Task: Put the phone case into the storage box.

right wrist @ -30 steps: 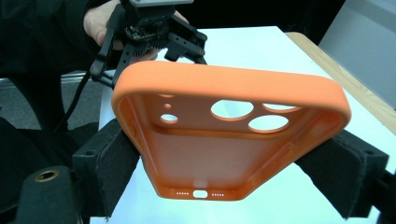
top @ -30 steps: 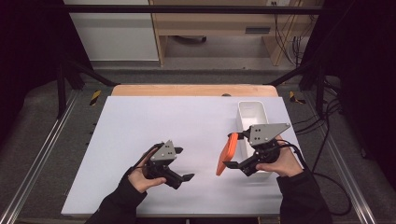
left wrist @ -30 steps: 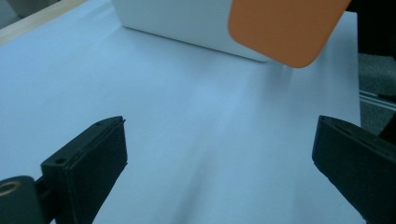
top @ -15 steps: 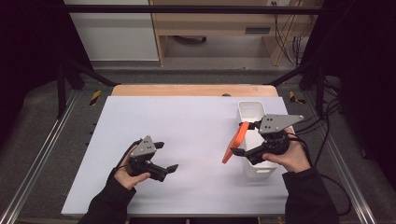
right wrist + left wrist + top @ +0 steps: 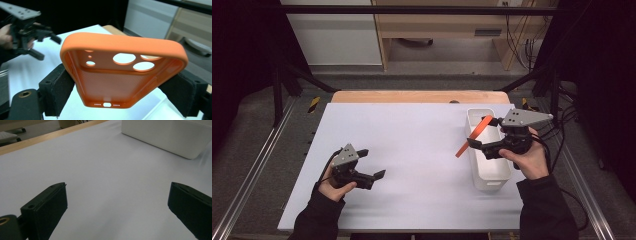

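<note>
The table (image 5: pixel 412 130) carries a pale sheet that covers it almost to every edge; only at the far edge a strip of wood stays bare. Near the right edge of the surface stands a long white bin (image 5: pixel 490 172), with its long side parallel to that edge and its far end close to the far right corner.

Your right gripper (image 5: pixel 475 144) is above the left wall of the bin, at about the middle of its length. Its jaws are clamped on an orange phone case (image 5: pixel 474 136), one pad on each long side. In the right gripper view the case (image 5: pixel 122 72) shows you its hollow inside, with the camera holes at the top and the port openings at the bottom. In the high view the case is lifted off the surface and tilted, one end over the open bin and the other end hanging out past the left wall, above the sheet.

Your left gripper (image 5: pixel 371 164) is low over the surface near the front left corner, well apart from the bin. Its jaws stand wide, with only bare sheet between them.
</note>
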{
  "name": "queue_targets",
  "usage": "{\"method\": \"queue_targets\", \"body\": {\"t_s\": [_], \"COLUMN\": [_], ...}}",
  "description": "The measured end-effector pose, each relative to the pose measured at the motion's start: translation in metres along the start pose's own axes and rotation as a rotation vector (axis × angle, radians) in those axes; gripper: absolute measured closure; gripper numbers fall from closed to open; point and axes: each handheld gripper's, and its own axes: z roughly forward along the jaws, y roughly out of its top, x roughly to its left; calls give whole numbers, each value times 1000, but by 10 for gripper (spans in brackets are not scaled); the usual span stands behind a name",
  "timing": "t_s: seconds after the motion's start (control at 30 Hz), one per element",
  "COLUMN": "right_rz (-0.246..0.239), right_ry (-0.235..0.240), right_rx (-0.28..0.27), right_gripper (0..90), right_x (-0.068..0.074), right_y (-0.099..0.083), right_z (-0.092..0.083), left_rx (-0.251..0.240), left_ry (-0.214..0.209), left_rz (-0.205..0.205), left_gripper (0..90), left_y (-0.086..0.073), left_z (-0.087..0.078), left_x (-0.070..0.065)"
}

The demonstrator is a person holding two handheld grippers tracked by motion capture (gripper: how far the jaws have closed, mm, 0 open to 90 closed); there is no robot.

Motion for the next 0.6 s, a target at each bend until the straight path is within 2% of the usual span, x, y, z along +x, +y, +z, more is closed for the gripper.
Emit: {"method": "queue_targets", "body": {"t_s": [0.07, 0.37, 0.6], "right_rz": [16, 70, 88], "right_ry": [-26, -138, -219], "right_rx": [-4, -13, 15], "right_gripper": [158, 158, 159], "right_x": [-2, -14, -21], "right_y": [2, 6, 12], "right_z": [-1, -2, 0], "left_rx": [-1, -14, -15], "left_ry": [18, 52, 78], "left_rz": [-4, -21, -43], "left_gripper": [20, 20, 20], "left_y": [-2, -12, -19], "left_z": [-3, -14, -20], "left_x": [3, 13, 21]}}
